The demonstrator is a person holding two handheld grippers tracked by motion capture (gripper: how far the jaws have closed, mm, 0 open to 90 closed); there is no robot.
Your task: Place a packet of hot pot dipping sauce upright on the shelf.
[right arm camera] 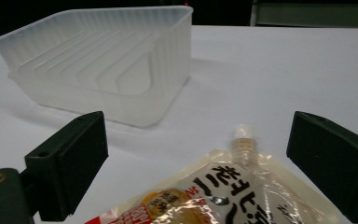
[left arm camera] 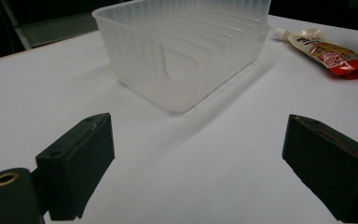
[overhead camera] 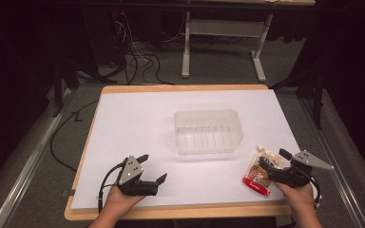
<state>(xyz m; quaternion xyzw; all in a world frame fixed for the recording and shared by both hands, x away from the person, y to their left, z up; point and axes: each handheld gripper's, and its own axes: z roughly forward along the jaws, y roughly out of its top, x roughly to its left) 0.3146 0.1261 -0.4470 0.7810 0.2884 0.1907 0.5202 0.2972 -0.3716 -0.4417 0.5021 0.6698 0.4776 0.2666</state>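
The right gripper (overhead camera: 274,160), at the lower right of the high view, has its jaws spread wide over the spouted pouch (overhead camera: 259,174), which lies flat on the white table (overhead camera: 138,118) between them, ungripped. The left gripper (overhead camera: 153,167), lower left, is also wide open over bare table. The clear plastic container (overhead camera: 208,131) sits at centre frame

Spouted food pouch (overhead camera: 259,171): flat on the table (overhead camera: 138,118) near its front right corner, capped spout pointing toward the far edge, clear-and-cream upper panel with dark lettering, red band at the bottom end. It lies apart from the translucent ribbed container (overhead camera: 208,131) standing mid-table.
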